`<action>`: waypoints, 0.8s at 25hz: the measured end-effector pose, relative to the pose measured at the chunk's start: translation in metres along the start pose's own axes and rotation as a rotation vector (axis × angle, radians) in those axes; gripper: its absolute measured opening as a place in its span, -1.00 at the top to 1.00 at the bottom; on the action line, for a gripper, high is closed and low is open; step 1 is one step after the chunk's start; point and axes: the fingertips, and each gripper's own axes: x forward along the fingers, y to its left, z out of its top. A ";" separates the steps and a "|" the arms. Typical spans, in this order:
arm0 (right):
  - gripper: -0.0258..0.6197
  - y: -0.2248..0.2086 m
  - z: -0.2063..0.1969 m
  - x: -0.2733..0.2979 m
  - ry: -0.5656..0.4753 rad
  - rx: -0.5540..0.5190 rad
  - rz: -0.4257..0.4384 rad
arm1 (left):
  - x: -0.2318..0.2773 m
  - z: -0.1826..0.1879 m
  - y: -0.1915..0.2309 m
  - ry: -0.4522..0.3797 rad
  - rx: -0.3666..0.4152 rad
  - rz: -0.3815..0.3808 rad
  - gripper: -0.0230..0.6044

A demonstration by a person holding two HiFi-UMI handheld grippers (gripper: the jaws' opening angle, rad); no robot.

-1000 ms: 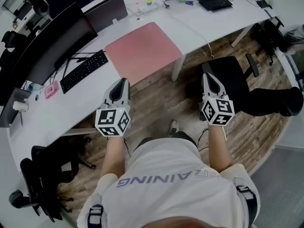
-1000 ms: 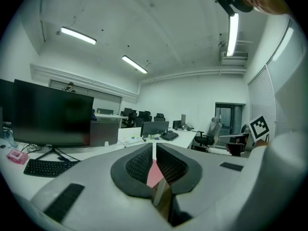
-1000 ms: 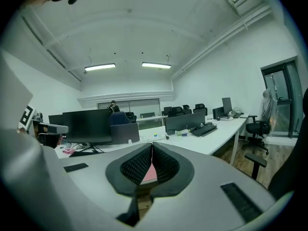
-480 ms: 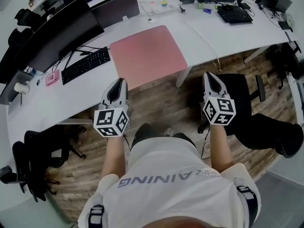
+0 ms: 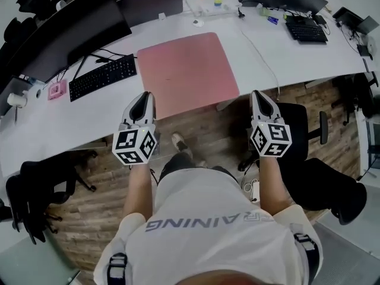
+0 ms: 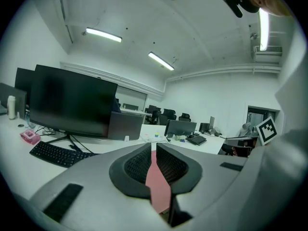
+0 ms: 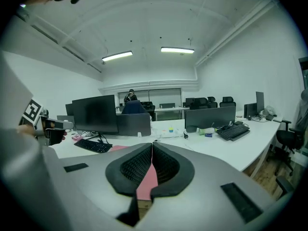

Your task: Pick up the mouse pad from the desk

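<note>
Head view: a flat pink rectangular mouse pad (image 5: 187,70) lies on the white desk (image 5: 285,58), the left gripper (image 5: 144,97) and right gripper (image 5: 259,95) near its near edge; left gripper view: jaws pressed together, empty; right gripper view: likewise closed on nothing.

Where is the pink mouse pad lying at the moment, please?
In the head view the mouse pad lies flat at the front edge of the white desk, mid-frame, just right of the black keyboard.

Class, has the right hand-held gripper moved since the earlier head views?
Yes. The right hand-held gripper has come forward to the desk edge, beside the mouse pad.
</note>
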 end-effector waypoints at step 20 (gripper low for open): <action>0.84 0.040 0.015 0.171 0.136 -0.048 0.064 | 0.090 0.005 0.110 0.085 -0.048 0.038 0.80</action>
